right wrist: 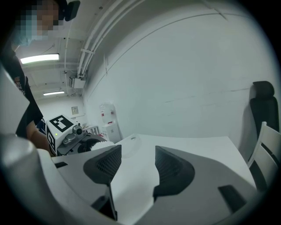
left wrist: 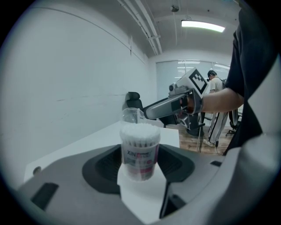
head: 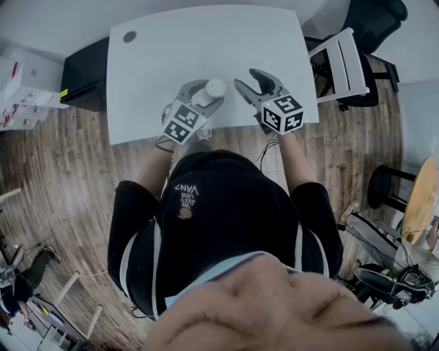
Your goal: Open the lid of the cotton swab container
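The cotton swab container point(left wrist: 139, 154), a clear tub with a pink label, stands upright on the white table point(head: 171, 55) with the white swab tips bare at its top. My left gripper point(left wrist: 139, 163) is shut on its sides. In the head view the container point(head: 214, 89) sits between that gripper's fingers. A clear lid point(left wrist: 131, 115) lies on the table just behind it, close to the tip of my right gripper point(left wrist: 175, 103). In the right gripper view the lid point(right wrist: 127, 146) rests beyond the left jaw. My right gripper point(right wrist: 138, 162) stands open and holds nothing.
A white chair point(head: 343, 62) and a black office chair point(head: 374, 20) stand to the table's right. A black box point(head: 86, 72) sits at its left end. A cable hole point(head: 129, 36) marks the far left corner. A person point(left wrist: 215, 88) stands in the background.
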The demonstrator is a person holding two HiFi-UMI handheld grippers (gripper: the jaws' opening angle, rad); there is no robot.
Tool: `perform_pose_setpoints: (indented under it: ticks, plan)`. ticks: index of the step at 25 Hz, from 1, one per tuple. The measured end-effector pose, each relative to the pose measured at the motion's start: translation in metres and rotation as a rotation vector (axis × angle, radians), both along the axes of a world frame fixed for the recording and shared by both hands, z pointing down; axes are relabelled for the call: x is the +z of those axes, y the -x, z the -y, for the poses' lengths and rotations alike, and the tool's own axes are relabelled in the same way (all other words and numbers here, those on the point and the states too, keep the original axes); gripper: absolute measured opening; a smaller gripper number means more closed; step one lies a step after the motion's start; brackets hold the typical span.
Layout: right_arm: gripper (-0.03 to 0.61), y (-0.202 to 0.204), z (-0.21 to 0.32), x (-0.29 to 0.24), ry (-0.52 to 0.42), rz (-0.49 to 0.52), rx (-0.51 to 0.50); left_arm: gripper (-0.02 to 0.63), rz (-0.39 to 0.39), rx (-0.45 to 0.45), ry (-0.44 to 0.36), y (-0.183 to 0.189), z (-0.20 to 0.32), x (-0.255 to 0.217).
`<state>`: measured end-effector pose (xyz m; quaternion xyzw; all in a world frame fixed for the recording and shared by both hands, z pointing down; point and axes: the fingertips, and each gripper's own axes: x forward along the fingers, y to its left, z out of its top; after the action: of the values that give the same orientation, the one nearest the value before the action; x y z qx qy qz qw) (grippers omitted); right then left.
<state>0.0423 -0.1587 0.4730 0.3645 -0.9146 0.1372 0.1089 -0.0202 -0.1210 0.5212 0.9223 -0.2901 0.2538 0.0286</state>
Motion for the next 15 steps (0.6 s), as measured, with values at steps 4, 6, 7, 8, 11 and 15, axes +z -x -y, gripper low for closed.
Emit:
perform_pose_setpoints:
  ticks: [4,6,7,8,11,15]
  plan:
    - [0.249,0.002,0.000,-0.006,-0.024,0.012,-0.005,0.259,-0.005,-0.011,0.009,0.001,0.004,0.002]
    - [0.249,0.002,-0.001,-0.011,-0.043,0.016,-0.004,0.259,-0.010,-0.019,0.013,0.001,0.004,0.002]
    - [0.248,0.002,-0.001,-0.013,-0.052,0.018,-0.001,0.259,-0.012,-0.025,0.012,0.003,0.004,0.002]
    - [0.247,0.001,-0.001,-0.015,-0.062,0.020,0.005,0.259,-0.015,-0.032,0.011,0.004,0.005,0.001]
    - [0.245,-0.001,0.001,-0.021,-0.087,0.025,0.022,0.259,-0.025,-0.053,0.008,0.008,0.011,-0.001]
    - [0.242,-0.003,0.002,-0.024,-0.094,0.038,0.029,0.259,-0.032,-0.065,0.005,0.009,0.014,-0.004]
